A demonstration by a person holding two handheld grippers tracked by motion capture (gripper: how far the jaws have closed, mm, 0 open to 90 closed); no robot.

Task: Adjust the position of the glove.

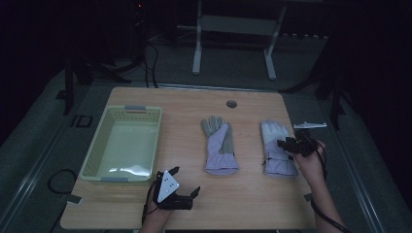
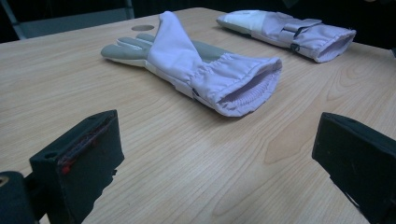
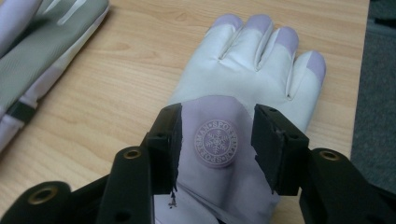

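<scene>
On the table [image 1: 243, 194] by a green basket [image 1: 124, 143], the right lilac glove [image 3: 243, 93] lies flat — my right fingers [image 3: 268, 140] parted astride its snowflake badge [image 3: 215, 143]; my left fingers [image 2: 88, 154] wide apart, well short of the middle glove [image 2: 205, 70].

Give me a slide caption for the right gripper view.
Open right tongs poised over the back of a pale glove lying flat on the wooden table.
</scene>
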